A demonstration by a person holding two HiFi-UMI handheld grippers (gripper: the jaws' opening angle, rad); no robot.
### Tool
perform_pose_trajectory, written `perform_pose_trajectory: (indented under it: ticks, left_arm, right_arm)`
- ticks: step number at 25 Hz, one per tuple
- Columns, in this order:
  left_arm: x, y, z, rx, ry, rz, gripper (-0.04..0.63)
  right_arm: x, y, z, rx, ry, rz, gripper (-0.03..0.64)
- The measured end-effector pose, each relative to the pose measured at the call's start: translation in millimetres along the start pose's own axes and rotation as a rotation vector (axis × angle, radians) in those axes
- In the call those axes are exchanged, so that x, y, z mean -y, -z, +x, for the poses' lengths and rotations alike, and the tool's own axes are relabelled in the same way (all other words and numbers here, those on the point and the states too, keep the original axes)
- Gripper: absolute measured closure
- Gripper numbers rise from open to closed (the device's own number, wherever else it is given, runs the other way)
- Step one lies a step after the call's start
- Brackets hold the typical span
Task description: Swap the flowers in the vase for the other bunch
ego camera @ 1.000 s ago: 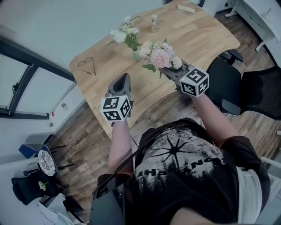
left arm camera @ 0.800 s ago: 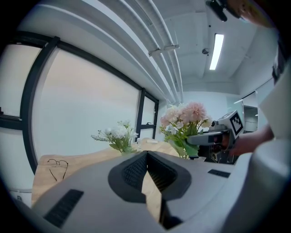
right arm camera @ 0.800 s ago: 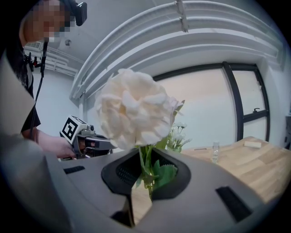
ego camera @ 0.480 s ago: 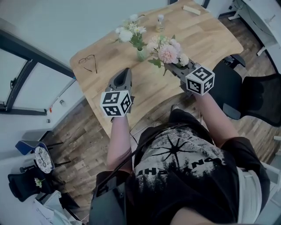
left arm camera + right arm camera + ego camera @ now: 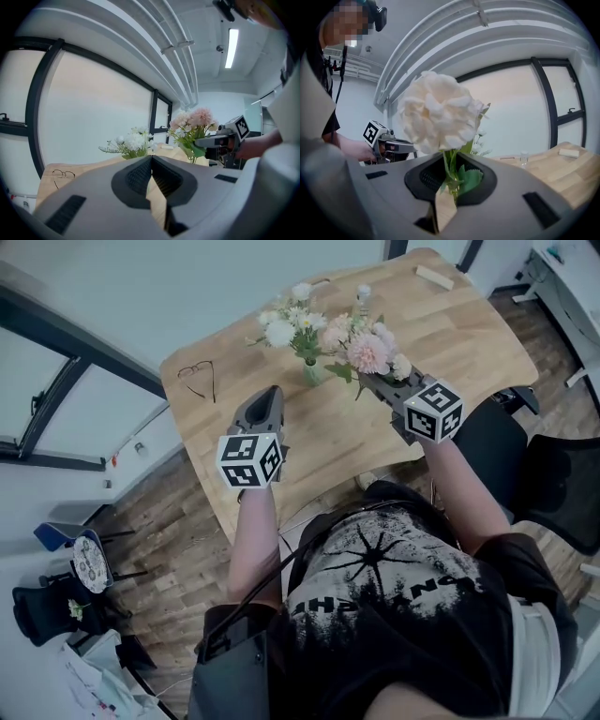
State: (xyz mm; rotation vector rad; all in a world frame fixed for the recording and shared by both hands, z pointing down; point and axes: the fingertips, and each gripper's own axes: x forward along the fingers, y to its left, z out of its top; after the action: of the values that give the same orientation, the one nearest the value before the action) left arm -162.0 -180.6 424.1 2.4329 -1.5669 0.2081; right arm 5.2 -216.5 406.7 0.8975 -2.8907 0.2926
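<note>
**Item: pink bunch (image 5: pixel 364 345).** It is held in the air over the table (image 5: pixel 441 334), just right of the vase (image 5: pixel 310 374). In the head view its blooms sit close beside the white bunch (image 5: pixel 286 326), which stands in the vase. The swap is judged not yet done.

**Handling (judgement).**
- The bunch looks light, with soft, crushable heads on thin stems (image 5: pixel 451 171).
- The place to hold it is the gathered stems below the leaves, never the blooms.
- The stems are thin and may slip or pivot in a loose grip.
- The vase is small and looks like glass. It is likely light enough to tip or lift when the white bunch is drawn out, so it may need steadying.
- The white bunch should be taken the same way, low on its stems just above the rim.

**Right gripper (image 5: pixel 450 180).** The jaws stand narrow, clamped on the stems with a leaf caught between the pads. The blooms rise upright above the jaws. The grip sits below the heads, which is sound.

**Left gripper (image 5: pixel 151 161).** The jaws are fully together with nothing between them. It hovers over the near left part of the table, pointing towards the vase but well short of it. It touches nothing, and would have to open before it could take the white stems or brace the vase.
</note>
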Motion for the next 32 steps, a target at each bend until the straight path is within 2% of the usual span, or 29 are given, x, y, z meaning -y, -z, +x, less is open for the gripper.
perform_pose_trajectory:
  ticks: [5, 21, 25, 32]
  left_arm:
    - [-13, -7, 18, 0.000, -0.052, -0.015, 0.580]
    - [-42, -21, 65, 0.005, -0.117, -0.036, 0.570]
    - [-44, -22, 76, -0.005, -0.125, -0.037, 0.479]
    - [-52, -32, 92, 0.006, -0.150, -0.015, 0.399]
  right_arm:
    - [26, -5, 15, -0.014, -0.039, 0.000, 0.568]
    - [68, 9, 29, -0.060, -0.067, 0.043, 0.568]
    - [78, 10, 31, -0.065, -0.068, 0.050, 0.568]
    - [89, 12, 37, -0.065, -0.072, 0.069, 0.568]
